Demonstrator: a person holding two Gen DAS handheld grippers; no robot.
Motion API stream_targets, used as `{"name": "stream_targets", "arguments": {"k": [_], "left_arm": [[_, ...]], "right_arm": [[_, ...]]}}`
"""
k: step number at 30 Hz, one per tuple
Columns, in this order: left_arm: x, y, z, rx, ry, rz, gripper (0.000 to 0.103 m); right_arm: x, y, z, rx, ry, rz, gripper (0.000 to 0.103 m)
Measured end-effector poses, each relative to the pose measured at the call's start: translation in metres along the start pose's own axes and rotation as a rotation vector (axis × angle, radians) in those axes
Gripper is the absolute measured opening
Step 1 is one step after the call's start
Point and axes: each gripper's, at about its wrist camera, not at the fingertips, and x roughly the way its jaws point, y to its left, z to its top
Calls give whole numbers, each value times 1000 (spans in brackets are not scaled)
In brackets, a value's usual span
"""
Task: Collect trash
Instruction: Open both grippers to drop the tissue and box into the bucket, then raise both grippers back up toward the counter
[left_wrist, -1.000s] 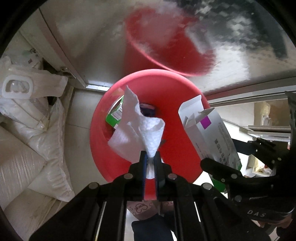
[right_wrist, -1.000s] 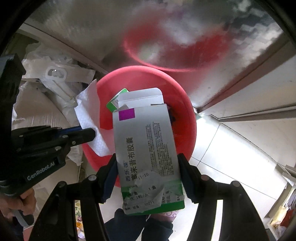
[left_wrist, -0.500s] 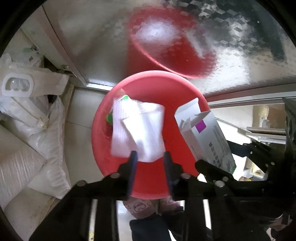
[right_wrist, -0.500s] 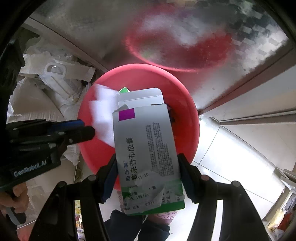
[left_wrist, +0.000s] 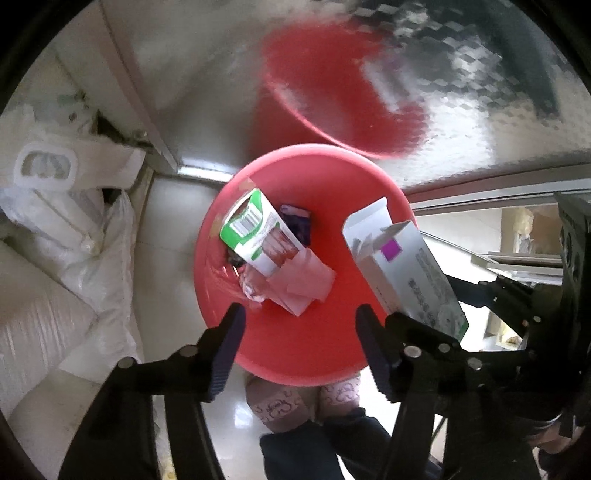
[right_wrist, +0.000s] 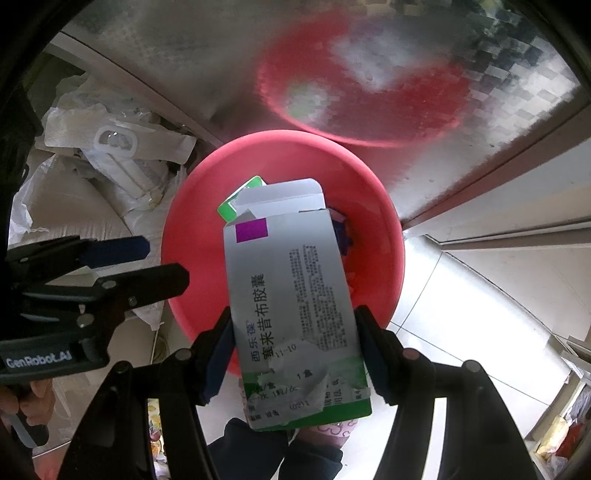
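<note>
Below L gripper (left_wrist: 299, 321) open jaws: tissue (left_wrist: 303, 286) in bin (left_wrist: 295, 354); box (right_wrist: 295, 306) between R jaws.

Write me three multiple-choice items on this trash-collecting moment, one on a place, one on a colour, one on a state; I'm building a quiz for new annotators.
1. Where does the crumpled tissue lie?
A. inside the bin
B. on the floor tiles
C. between the left gripper's fingers

2. What colour is the bin?
A. blue
B. red
C. white

3. How is the medicine box held?
A. lying loose in the bin
B. resting on the sacks
C. between the right gripper's fingers, above the bin

Answers:
1 A, the tissue sits on the bin's floor beside a green and white carton, below the left gripper, whose jaws have just been opening.
2 B, its rim and walls are red.
3 C, the right gripper has a finger on each side of it.
</note>
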Motion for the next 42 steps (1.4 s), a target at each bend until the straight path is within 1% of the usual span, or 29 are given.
{"name": "stream_targets", "arguments": {"k": [2,4,5,7,9,11,14,16,18,21,25,28,29,30,31,33,35,36,38,39,40,42], "left_arm": [[-3,2,-3,4,4,12,70],[-7,2,-5,8,-1,30,77],[-10,3,-6,12,-3,37,77],[-16,3,-7,18,-7,48,77],[-27,0,-10,32,-13,60,79],[-42,-1,-14,24,-14,53,83],[-66,-7,-23,11,-25,36,84],[-82,-12,-28,8,-33,52,84],[-104,-19,-36,-13,-40,70,84],[-140,-31,-50,-37,-58,46,84],[-188,-54,-70,-27,-106,64,84],[-228,-70,-84,-23,-141,62,85],[-245,-76,-88,-31,-148,58,86],[-255,-81,-90,-33,-157,69,90],[-272,-90,-94,-25,-178,94,90],[-296,-104,-97,-10,-194,121,90],[-326,-118,-102,-5,-215,109,90],[-336,-126,-105,2,-226,105,92],[-363,-142,-112,27,-249,125,101],[-374,-149,-115,32,-258,136,103],[-387,-156,-118,29,-257,137,103],[-408,-167,-123,23,-257,114,103]], "right_arm": [[-5,-1,-1,3,-16,7,78],[-9,0,-1,-2,-17,4,83],[-11,2,-2,-5,-16,6,86],[-15,4,-2,-10,-10,6,89],[-23,6,-3,-22,-11,-2,90],[-33,8,-4,-30,-14,-10,97],[-53,14,-5,-49,-10,-16,100],[-65,20,-6,-72,-12,-20,101],[-87,26,-11,-85,-24,-14,101],[-125,33,-22,-91,-54,14,101],[-166,45,-35,-105,-63,29,101],[-204,56,-44,-150,-101,40,101],[-218,60,-47,-158,-106,43,101],[-232,63,-49,-165,-116,44,101],[-244,63,-51,-168,-123,40,101],[-269,65,-55,-170,-134,31,101],[-286,65,-58,-159,-141,30,101],[-302,65,-60,-151,-150,35,101],[-322,64,-62,-145,-170,27,101],[-337,64,-63,-141,-189,27,101],[-348,65,-65,-135,-204,21,101],[-377,65,-69,-116,-237,6,101]]}}
